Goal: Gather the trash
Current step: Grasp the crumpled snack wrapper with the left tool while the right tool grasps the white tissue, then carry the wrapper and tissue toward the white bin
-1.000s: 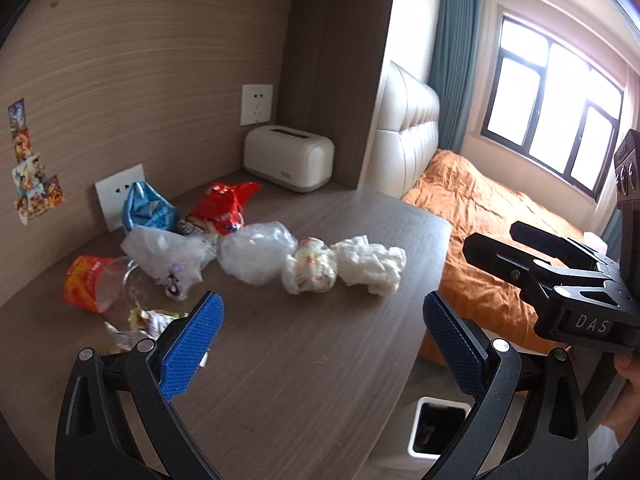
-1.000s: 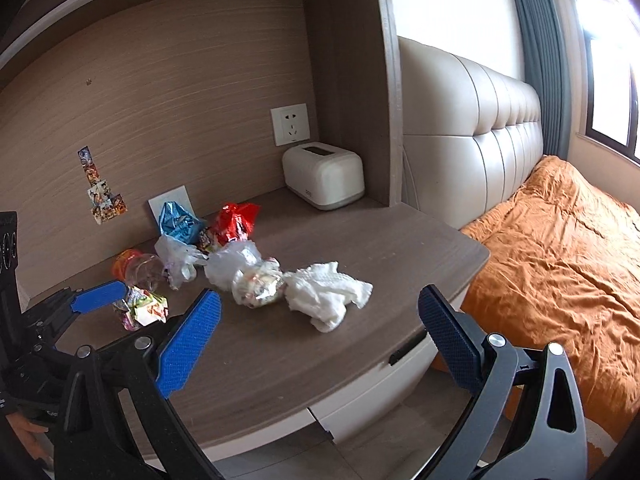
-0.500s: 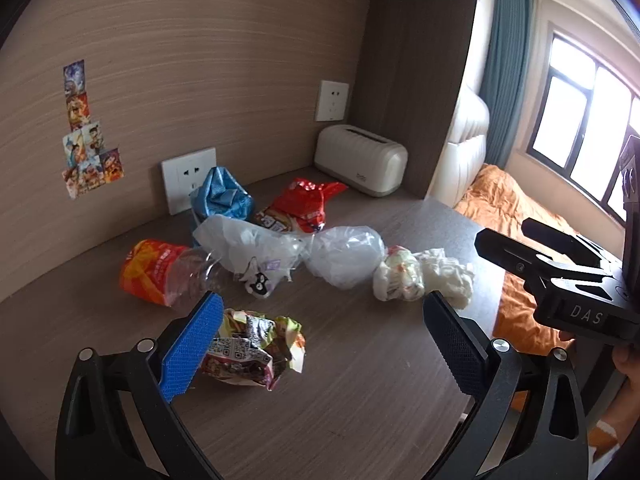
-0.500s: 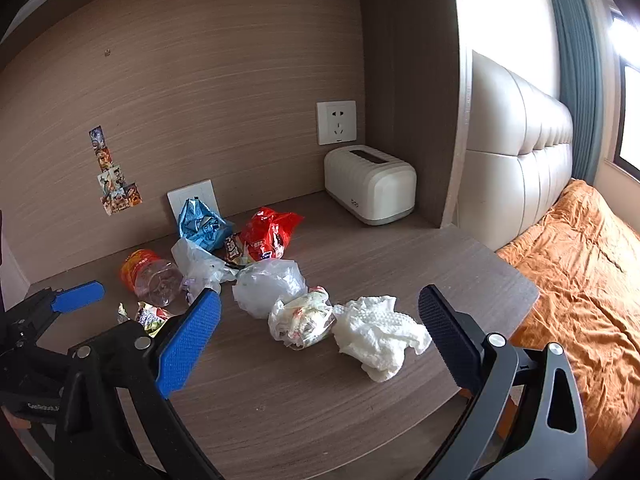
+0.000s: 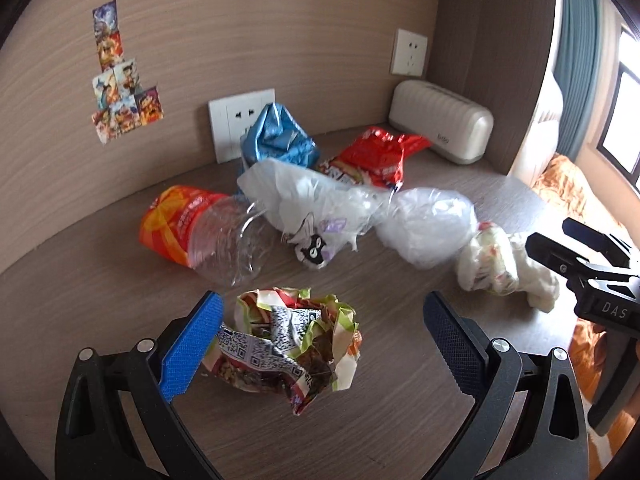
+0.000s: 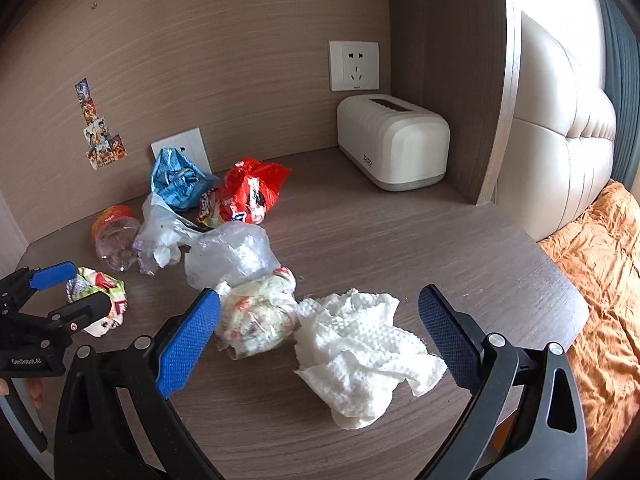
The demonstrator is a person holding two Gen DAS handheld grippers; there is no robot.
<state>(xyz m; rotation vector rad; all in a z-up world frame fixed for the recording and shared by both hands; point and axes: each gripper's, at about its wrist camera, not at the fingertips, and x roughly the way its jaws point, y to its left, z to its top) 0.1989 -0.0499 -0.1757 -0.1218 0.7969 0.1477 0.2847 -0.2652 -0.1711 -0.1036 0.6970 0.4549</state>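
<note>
Both pairs of jaws stood spread, pinching nothing. In the left wrist view, the left gripper [image 5: 320, 332] straddled a crumpled snack wrapper [image 5: 288, 336] on the wooden desk [image 5: 100, 280], its left pad just beside the foil. Beyond lay a crushed plastic bottle [image 5: 200, 228] and a clear plastic bag [image 5: 428, 224]. The springy wrapper could slip out if the pads closed on a loose flap only.

In the right wrist view, the right gripper [image 6: 318, 330] hung over a crumpled paper towel [image 6: 364, 352], which touched a wadded food wrapper [image 6: 256, 316]. A close there might snag both, or tear off a mere ply and drop the rest near the desk edge.
</note>
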